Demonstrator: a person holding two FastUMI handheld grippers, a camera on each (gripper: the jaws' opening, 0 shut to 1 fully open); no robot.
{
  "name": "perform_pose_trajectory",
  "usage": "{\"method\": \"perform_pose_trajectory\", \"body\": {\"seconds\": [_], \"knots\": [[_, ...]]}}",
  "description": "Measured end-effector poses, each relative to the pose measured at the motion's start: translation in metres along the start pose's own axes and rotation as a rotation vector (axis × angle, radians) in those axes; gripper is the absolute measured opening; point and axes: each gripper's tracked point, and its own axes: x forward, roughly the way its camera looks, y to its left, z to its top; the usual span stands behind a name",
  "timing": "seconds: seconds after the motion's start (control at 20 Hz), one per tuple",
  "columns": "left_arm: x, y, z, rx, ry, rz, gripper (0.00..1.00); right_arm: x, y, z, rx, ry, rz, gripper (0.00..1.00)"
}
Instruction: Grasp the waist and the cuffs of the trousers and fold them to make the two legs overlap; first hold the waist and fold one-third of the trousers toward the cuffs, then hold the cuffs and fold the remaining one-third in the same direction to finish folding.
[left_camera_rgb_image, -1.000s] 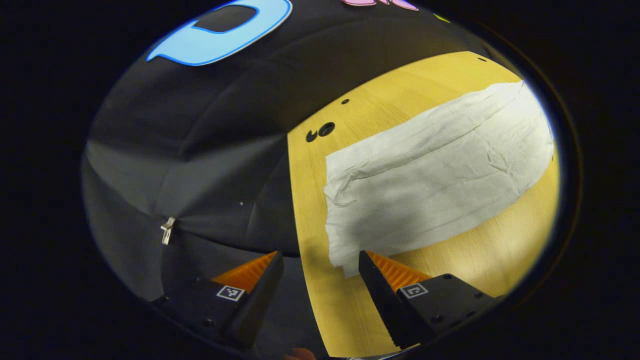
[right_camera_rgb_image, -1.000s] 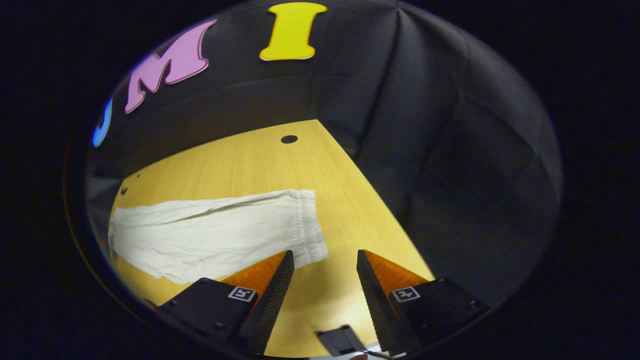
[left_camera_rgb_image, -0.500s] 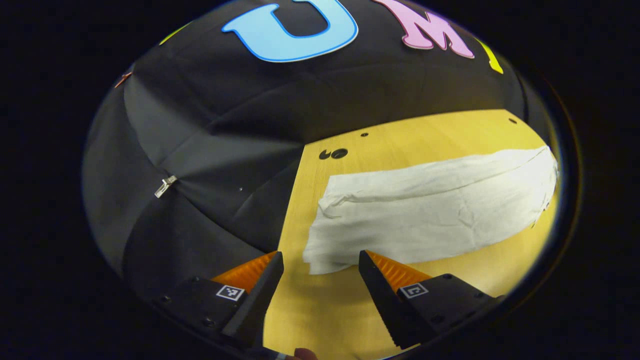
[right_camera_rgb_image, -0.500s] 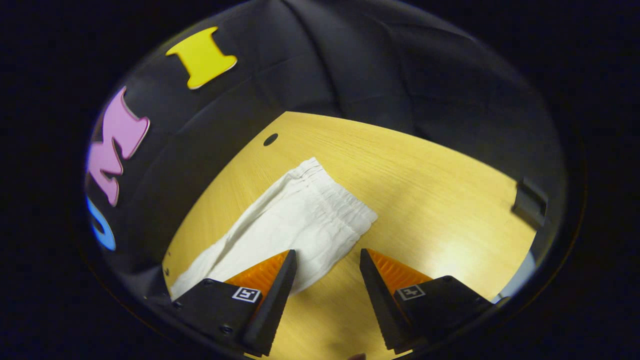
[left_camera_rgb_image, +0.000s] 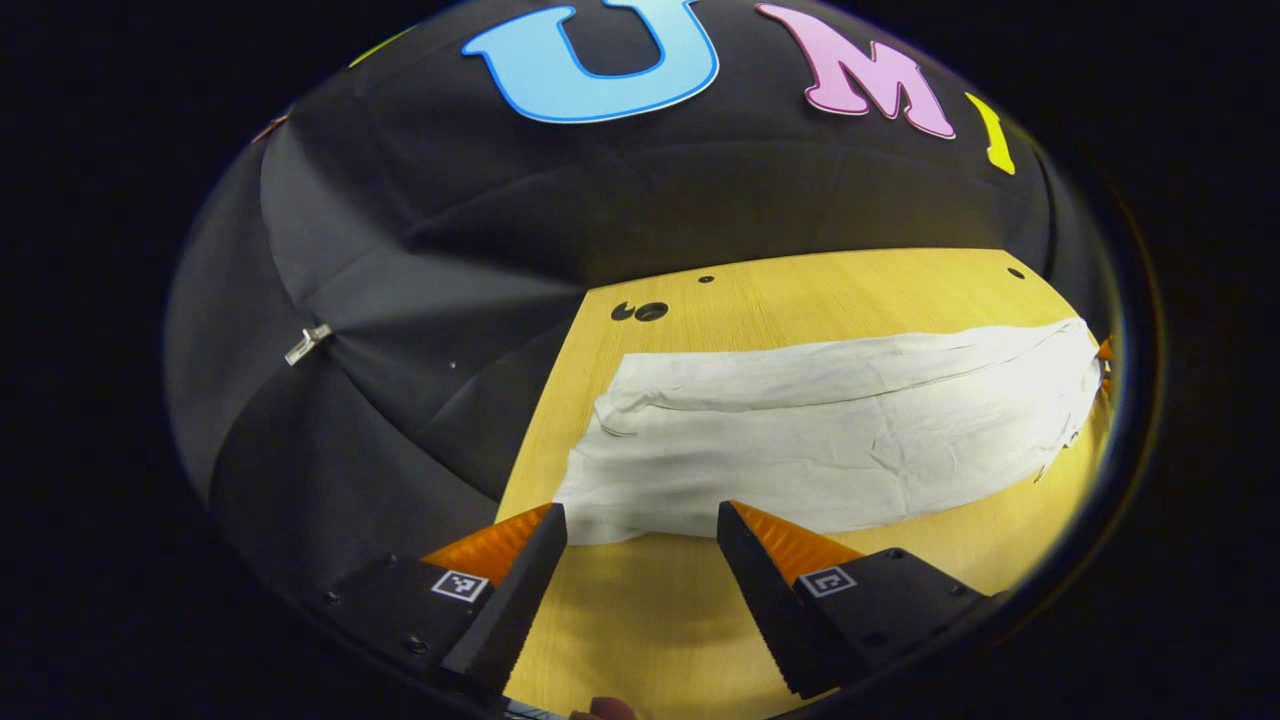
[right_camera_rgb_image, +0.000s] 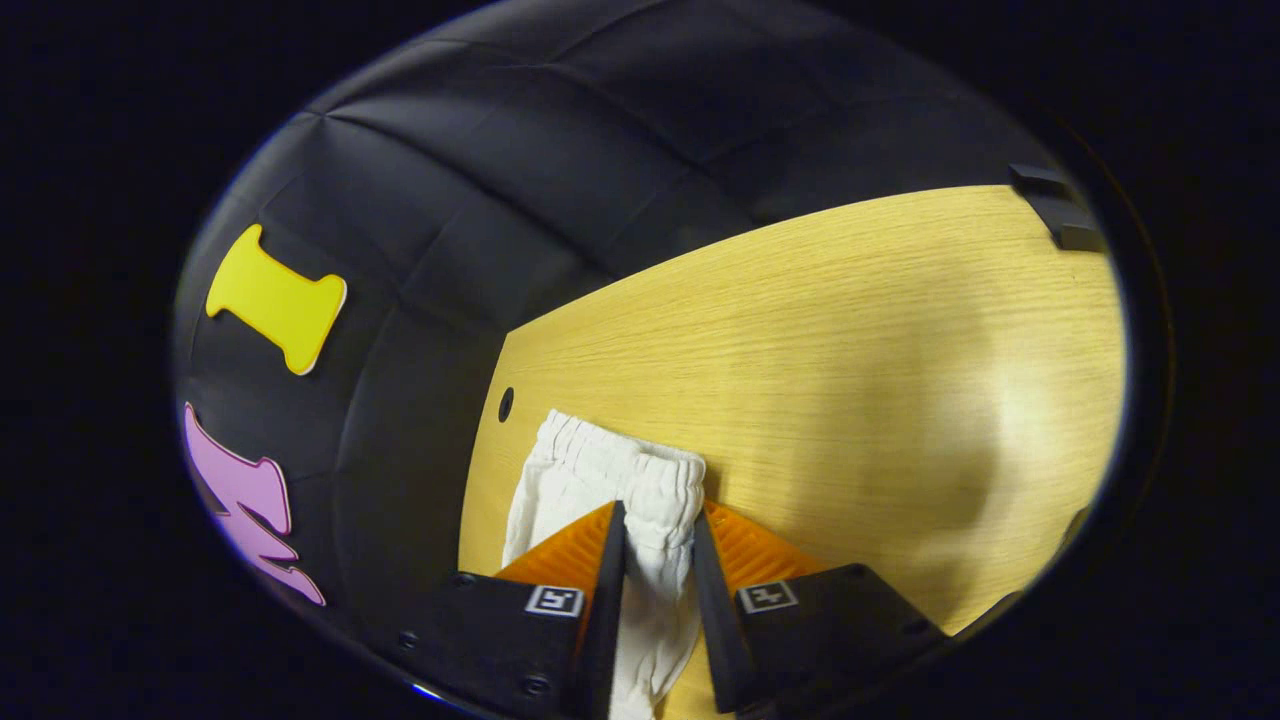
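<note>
Trousers (left_camera_rgb_image: 830, 440), white and creased, lie flat and stretched out lengthwise across my wooden table (left_camera_rgb_image: 900, 285), the cuff end nearest my left tongs (left_camera_rgb_image: 642, 520) and the waist end far off at the right rim of the left gripper view. My left tongs are spread wide, hanging just short of the cuff corner, with bare table between the two fingers and the cloth's near edge lying just beyond their tips; neither finger touches the fabric. In the right gripper view my right tongs (right_camera_rgb_image: 655, 545) are nearly pressed together, pinching the gathered elastic waistband (right_camera_rgb_image: 625, 470), which bunches up between the two fingers and runs down between them toward the bottom of the view. The waistband sits near the table's back edge, close to a small dark hole (right_camera_rgb_image: 505, 404) in the wood. A dark bracket-like piece (right_camera_rgb_image: 1055, 205) sits at the table's far corner. Two more holes (left_camera_rgb_image: 640, 311) mark the table beyond the cuffs.
</note>
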Motion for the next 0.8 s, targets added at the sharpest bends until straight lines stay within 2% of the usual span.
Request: {"method": "perform_pose_trajectory", "body": {"seconds": [0.1, 0.25, 0.35, 0.55, 0.6, 0.65, 0.7, 0.75, 0.8], "knots": [[-0.001, -0.017, 0.007, -0.057, -0.059, -0.047, 0.97, -0.004, 0.001, 0.001, -0.019, -0.014, 0.04, 0.2], [0.0, -0.039, 0.002, -0.112, -0.065, -0.109, 0.96, -0.007, 0.003, 0.006, -0.043, -0.023, 0.091, 0.2], [0.005, -0.047, -0.008, -0.128, -0.04, -0.125, 0.97, -0.008, 0.001, 0.006, -0.074, 0.001, 0.097, 0.2], [0.011, -0.069, -0.023, -0.218, -0.012, -0.198, 0.97, -0.029, 0.007, 0.033, -0.144, -0.049, 0.102, 0.2], [0.011, -0.076, -0.024, -0.255, -0.009, -0.224, 0.97, -0.035, 0.013, 0.039, -0.146, -0.06, 0.121, 0.2], [0.011, -0.084, -0.024, -0.319, -0.021, -0.287, 0.95, -0.046, 0.019, 0.051, -0.175, -0.078, 0.168, 0.2], [0.011, -0.086, -0.026, -0.348, -0.024, -0.304, 0.91, -0.056, 0.026, 0.056, -0.2, -0.089, 0.201, 0.2], [0.013, -0.087, -0.027, -0.379, -0.025, -0.316, 0.95, -0.066, 0.036, 0.057, -0.225, -0.098, 0.236, 0.2], [0.014, -0.087, -0.028, -0.415, -0.026, -0.324, 0.96, -0.074, 0.05, 0.057, -0.238, -0.106, 0.275, 0.2]]}}
